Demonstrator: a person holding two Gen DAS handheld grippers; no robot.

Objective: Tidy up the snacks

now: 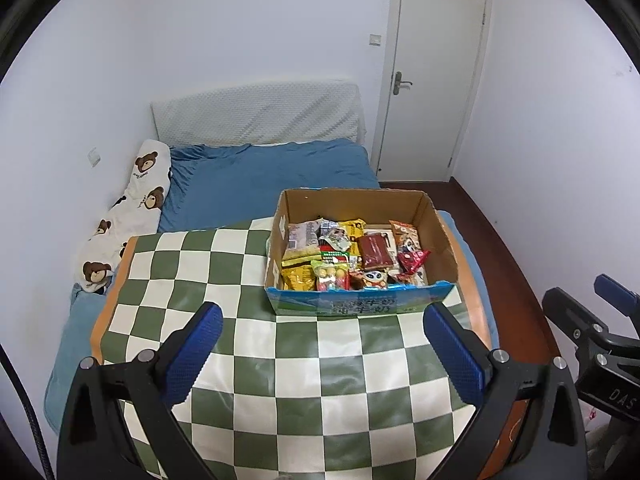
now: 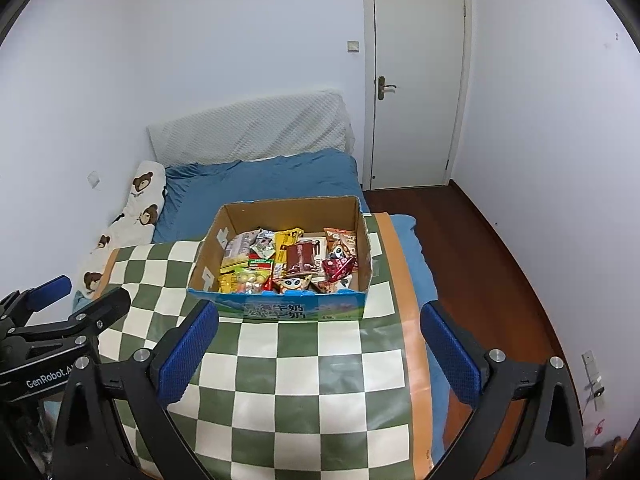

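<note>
Cardboard box: stood open-topped on the checkered cloth, toward the cloth's far right part; its blue printed front wall faced both cameras.
Snacks: lay packed together inside the cardboard box, covering its floor; none showed on the cloth outside the box.
Dark red packet: lay flat near the middle of the box, on top of the other packets.
Yellow packets: sat in the box's front left corner, against the blue front wall.
Panda-print packet: rested just behind the box's front wall, right of the yellow packets.
Left gripper: hovered over the cloth, in front of the box and apart from it; its blue-padded fingers were spread wide, with nothing between them.
Right gripper: hovered in front of the box near its right front corner, not touching it; its fingers were likewise spread wide and held nothing.
Checkered cloth: green and white squares with an orange border, lying under the box and stretching toward the cameras.
Bed: blue sheet, behind and left of the box, running back to a white padded headboard.
Bear-print pillow: lay well left of the box, along the wall.
Door: white and shut, beyond the box to its right.
Wooden floor: dark brown, right of the box.
</note>
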